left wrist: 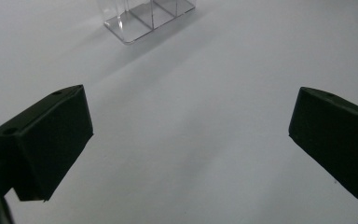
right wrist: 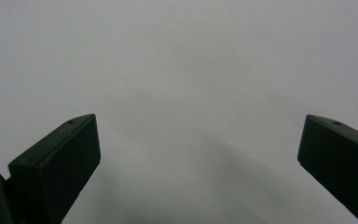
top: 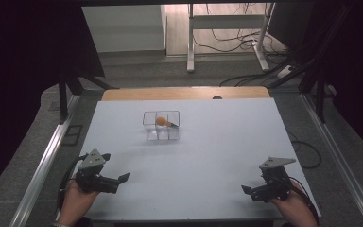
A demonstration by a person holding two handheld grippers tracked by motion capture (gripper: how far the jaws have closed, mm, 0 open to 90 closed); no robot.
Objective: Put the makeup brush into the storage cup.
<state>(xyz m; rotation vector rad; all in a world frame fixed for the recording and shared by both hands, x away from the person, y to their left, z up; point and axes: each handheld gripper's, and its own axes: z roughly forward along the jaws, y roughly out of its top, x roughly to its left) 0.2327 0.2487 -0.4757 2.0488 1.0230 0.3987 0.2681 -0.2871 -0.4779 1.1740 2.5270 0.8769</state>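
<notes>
A clear plastic box with compartments (top: 161, 126) stands on the white table (top: 217, 156), toward the back and centre. An orange round object with a dark tip (top: 162, 121) lies in its rear part. The box's near corner (left wrist: 144, 18) appears at the top of the left gripper view. My left gripper (top: 123, 179) rests near the front left edge, held by a hand, its jaws wide apart over bare table (left wrist: 191, 140). My right gripper (top: 246, 190) sits at the front right, jaws also wide apart with nothing between them (right wrist: 200, 140). Both are far from the box.
A wooden strip (top: 184, 93) runs along the table's far edge. Metal rails (top: 47, 156) flank the table on both sides. Beyond it stand a white desk frame (top: 227, 28) and cables on the floor (top: 246, 42). Dark curtains hang left and right.
</notes>
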